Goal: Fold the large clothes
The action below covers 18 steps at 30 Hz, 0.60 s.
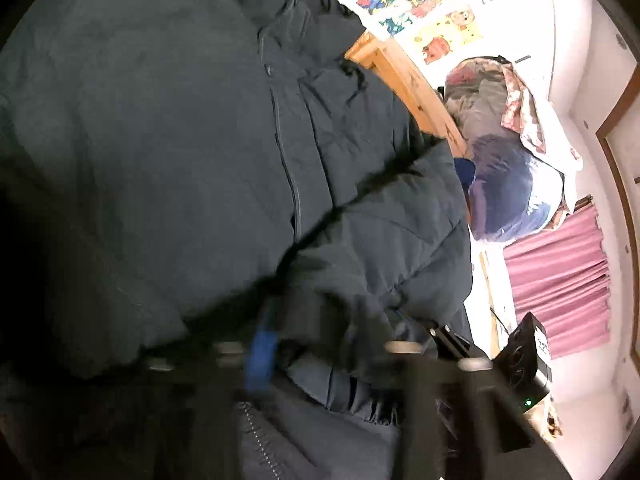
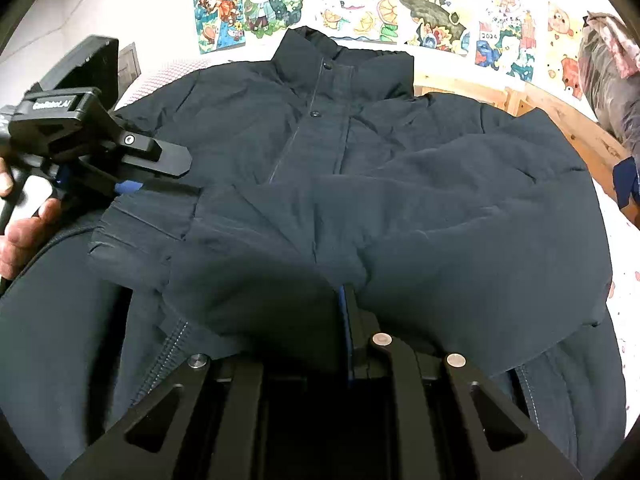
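prog: early, I see jacket point(image 2: 320, 168) body unfolded | L gripper point(image 2: 160, 186) jaws nipping cuff | R gripper point(image 2: 346, 300) jaws pinching sleeve fold ahead | left: body folds

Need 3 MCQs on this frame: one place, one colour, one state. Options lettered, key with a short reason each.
1. Where do the drawings hang?
A. on the wall beyond the jacket's collar
B. on the floor
C. on the jacket

2. What colour is the jacket?
A. red
B. dark navy
C. white

3. What is the right hand-held gripper doing?
A. open, clear of the cloth
B. shut on jacket cloth
C. holding a hanger

Key:
1 A: in the right wrist view the colourful sheets are on the white wall behind the collar.
2 B: the padded cloth is dark navy in both views.
3 B: its fingers sit close together with a fold of the jacket pinched between them.
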Tool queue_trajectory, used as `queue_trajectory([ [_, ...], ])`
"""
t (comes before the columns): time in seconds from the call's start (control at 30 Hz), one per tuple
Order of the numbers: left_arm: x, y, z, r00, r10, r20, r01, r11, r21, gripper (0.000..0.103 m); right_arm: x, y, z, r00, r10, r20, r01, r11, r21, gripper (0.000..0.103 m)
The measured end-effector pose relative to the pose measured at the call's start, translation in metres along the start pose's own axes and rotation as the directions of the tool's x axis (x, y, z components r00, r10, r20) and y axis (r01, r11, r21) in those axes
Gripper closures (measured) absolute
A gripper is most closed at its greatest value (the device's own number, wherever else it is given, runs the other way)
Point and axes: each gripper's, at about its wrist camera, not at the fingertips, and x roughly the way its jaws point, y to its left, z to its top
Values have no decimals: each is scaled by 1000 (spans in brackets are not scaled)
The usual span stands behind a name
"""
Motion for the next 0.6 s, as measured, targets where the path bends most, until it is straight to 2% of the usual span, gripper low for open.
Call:
queue_trajectory([
  [0.07, 0, 1, -2, 1000, -1, 6, 1, 1000, -5, 93, 0, 2, -1, 1000, -8, -1, 8, 1000, -6, 91],
  [0.23, -25, -13, 1, 994, -22, 106, 20, 999, 26, 97, -4, 3, 1, 999, -34, 5, 34, 999, -3, 89],
  [0.33, -44, -27, 5, 980, 52, 194, -70, 994, 88, 97, -14, 7, 3, 999, -27, 24, 28, 999, -27, 85],
  [0.37, -53, -31, 7, 969, 81, 233, -107, 989, 100, 97, -18, 9, 3, 999, -18, 27, 19, 999, -36, 83],
  [0.4, -60, -33, 9, 962, 100, 256, -129, 987, 100, 97, -20, 9, 3, 999, -12, 30, 13, 999, -39, 70],
  [0.43, -67, -33, 11, 952, 126, 278, -159, 983, 97, 97, -23, 10, 3, 999, 8, 37, -7, 999, -40, 43],
  [0.47, -75, -33, 13, 941, 157, 301, -193, 976, 96, 97, -28, 10, 2, 998, 30, 57, -27, 999, -42, 33],
  [0.5, -80, -34, 14, 929, 185, 319, -226, 970, 94, 97, -31, 11, 2, 997, 35, 71, -31, 999, -44, 28],
  [0.6, -90, -30, 17, 896, 277, 346, -327, 940, 94, 97, -35, 12, 4, 996, 49, 80, -43, 996, -76, 28],
])
